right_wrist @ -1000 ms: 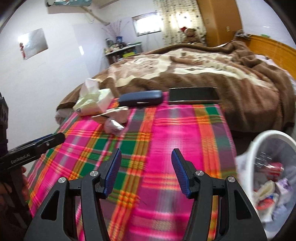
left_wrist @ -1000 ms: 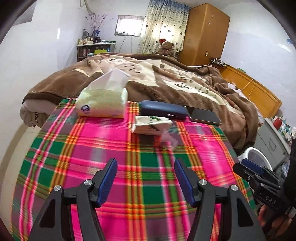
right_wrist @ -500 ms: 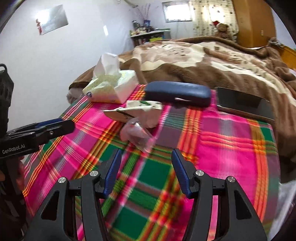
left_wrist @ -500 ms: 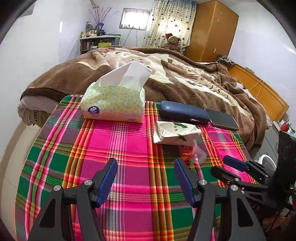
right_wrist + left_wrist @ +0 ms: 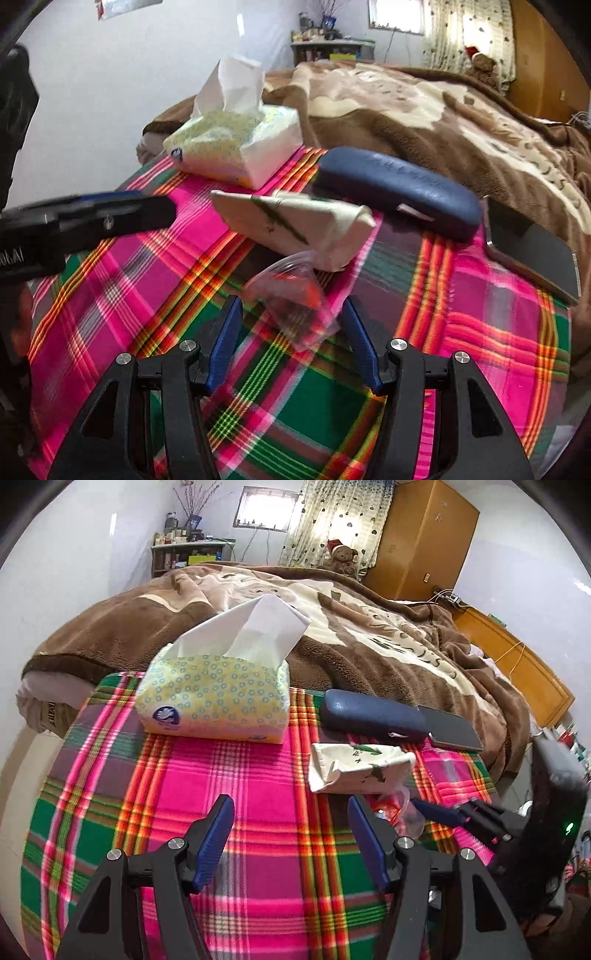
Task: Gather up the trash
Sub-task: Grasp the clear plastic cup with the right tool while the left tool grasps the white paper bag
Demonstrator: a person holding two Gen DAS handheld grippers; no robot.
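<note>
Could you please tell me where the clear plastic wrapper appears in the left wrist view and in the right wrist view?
Left wrist view: the clear plastic wrapper lies right of centre, below the crumpled white packet, partly hidden by the left gripper's own right finger.
Right wrist view: it lies at the centre, between the open right gripper fingers.
Shared landmark: the dark blue case, lying just beyond the packet in both.
</note>
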